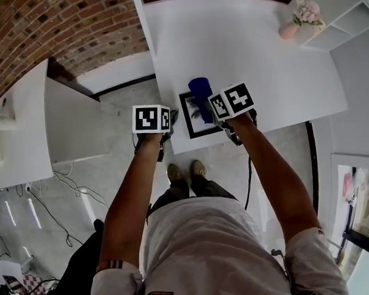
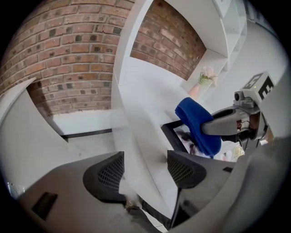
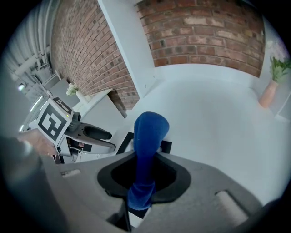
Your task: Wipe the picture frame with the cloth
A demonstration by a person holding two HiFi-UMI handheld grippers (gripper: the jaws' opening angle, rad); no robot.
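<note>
Over on the left, the left claw is hanging with its jaws wide apart and gripping nothing, right at the near edge of the white desk. Moving across, the picture frame is lying flat near that same edge, just beside it. The blue cloth is standing over the frame's far side, and the right claw is clamping it tight between its jaws. Whether the cloth is touching the glass, I cannot tell. This looks like the wiping step itself. Next, that cloth needs pressing down and sweeping across the frame, perhaps with the free claw steadying it. Far right, a pink vase is holding flowers, well apart.
</note>
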